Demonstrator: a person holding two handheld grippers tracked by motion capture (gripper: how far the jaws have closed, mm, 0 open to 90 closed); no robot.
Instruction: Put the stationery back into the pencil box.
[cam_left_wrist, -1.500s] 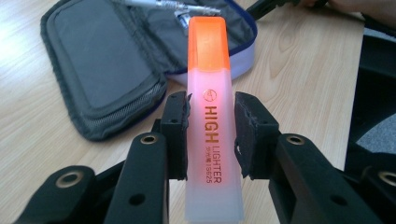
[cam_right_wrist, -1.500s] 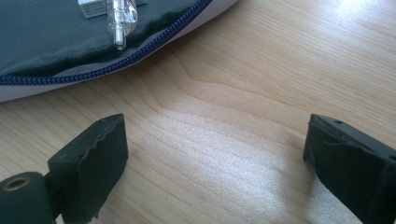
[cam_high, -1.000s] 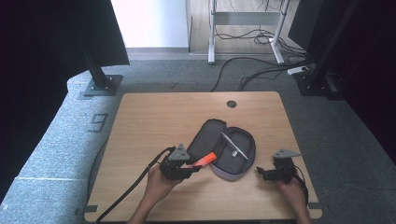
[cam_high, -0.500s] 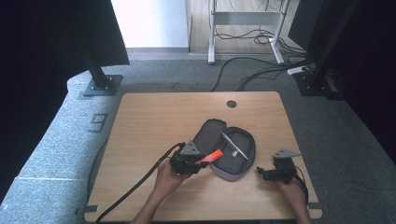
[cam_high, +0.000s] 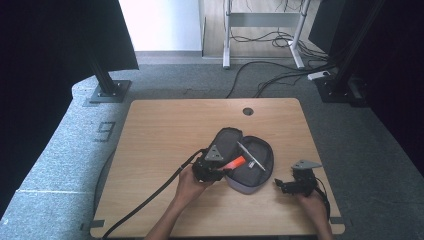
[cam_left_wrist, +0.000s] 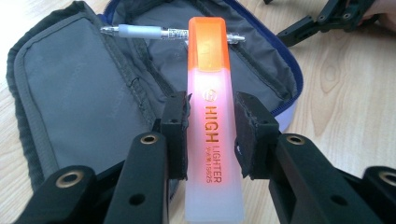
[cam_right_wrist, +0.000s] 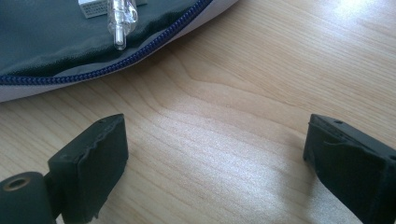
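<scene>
High view: wooden table (cam_high: 165, 135), open grey pencil case (cam_high: 248, 165) right of centre, one person's hands coming in from the bottom edge.
Left gripper (cam_high: 216, 169): jaws clamped on an orange highlighter (cam_high: 234, 163), pads pressing both sides of its body.
Change: against the two earlier high views this gripper has carried the highlighter rightward, from the bare wood left of the case to the case's left edge; orange tip now pokes over the open half.
Meaning: looks like a packing job, highlighter about to go in; release not yet done, so judged mid-step.
Highlighter position: held off the table, cap end forward, pointing into the case, apart from the pen.
Pen (cam_high: 251, 156): already lying inside the case, slanted across the lining.
Right gripper (cam_high: 290, 185): jaws standing wide apart, nothing between them, low over bare wood just right of the case; same spot as in the earlier views.
Left gripper view: highlighter (cam_left_wrist: 211, 107) upright between the black pads, pen (cam_left_wrist: 159, 32) crosswise behind its cap, case flap (cam_left_wrist: 74, 88) at left.
Writing: "HIGH LIGHTER" printed in orange down the barrel, a small round logo above it; tiny digits beside it too small to read surely.
Right gripper view: blue zipper (cam_right_wrist: 116, 65) along the case rim, clear pen tip (cam_right_wrist: 120, 18) above it, wood grain below.
Floor marking: a "9" on the grey carpet (cam_high: 102, 131) left of the table.
</scene>
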